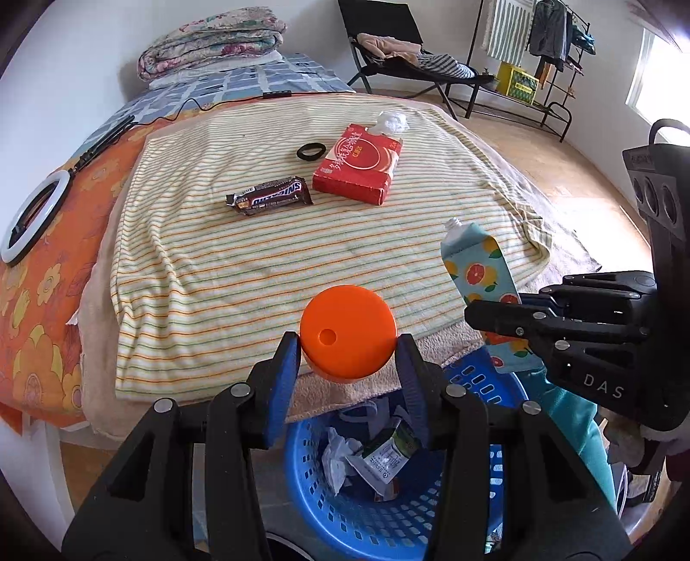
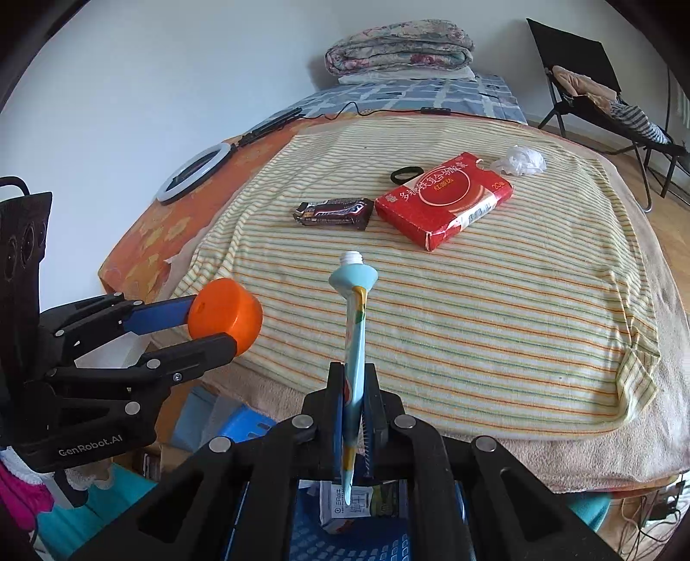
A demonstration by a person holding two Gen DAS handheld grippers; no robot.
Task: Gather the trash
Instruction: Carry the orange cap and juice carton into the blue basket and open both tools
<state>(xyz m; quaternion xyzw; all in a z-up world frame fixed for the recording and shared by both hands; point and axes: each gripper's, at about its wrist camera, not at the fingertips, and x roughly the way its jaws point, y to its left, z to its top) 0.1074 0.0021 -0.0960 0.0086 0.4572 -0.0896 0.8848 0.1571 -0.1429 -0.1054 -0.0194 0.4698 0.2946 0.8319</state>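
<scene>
My left gripper [image 1: 349, 345] is shut on an orange plastic lid [image 1: 347, 331], held above the blue basket [image 1: 509, 390]; the lid also shows in the right wrist view [image 2: 226, 313]. My right gripper [image 2: 354, 405] is shut on a flattened light-blue tube with a fruit print [image 2: 354, 328], nozzle up, over the basket; the tube shows in the left wrist view [image 1: 481, 269]. On the striped blanket lie a Snickers wrapper [image 1: 269, 196], a red carton box [image 1: 360, 162], a crumpled white tissue [image 1: 391, 122] and a black ring [image 1: 311, 151].
The blue basket [image 2: 310, 539] holds crumpled paper [image 1: 338, 457] and a small carton [image 1: 388, 457]. A ring light [image 1: 30, 224] lies at the bed's left edge. A folded quilt [image 1: 211, 41] sits at the far end. A folding chair [image 1: 388, 47] and clothes rack [image 1: 539, 56] stand beyond.
</scene>
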